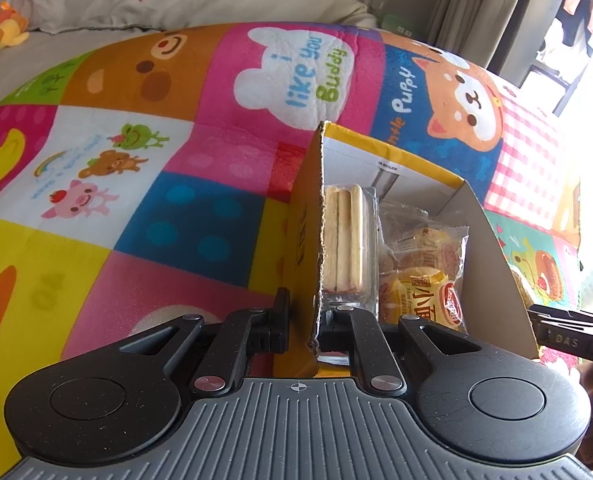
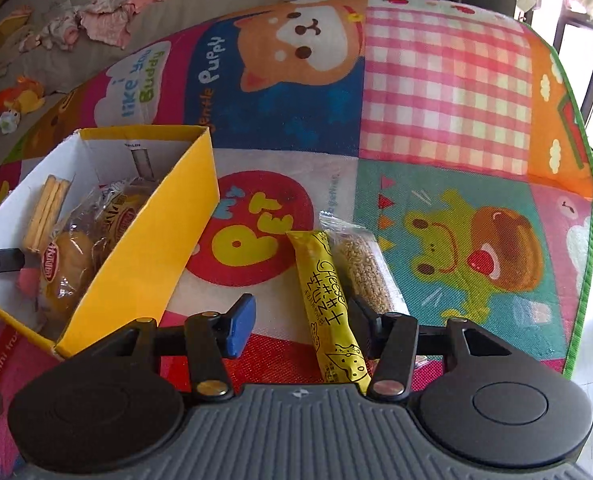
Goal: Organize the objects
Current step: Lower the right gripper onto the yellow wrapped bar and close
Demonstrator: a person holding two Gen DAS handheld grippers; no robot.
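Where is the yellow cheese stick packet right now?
In the right wrist view the yellow cheese stick packet lies on the play mat, right of the yellow box, beside a clear grain bar packet.

This is a home, most likely a living room where a child plays. Under both tongs lies a soft, colourful patchwork play mat printed with cartoon animals and words like "Gentle Puppy". Beyond the mat, far ahead and to the left of the tongs, stands a beige fabric sofa with crumpled pink clothes on it. An orange and yellow plush toy lies there too. Far ahead to the right hang long grey-brown curtains beside a bright window.
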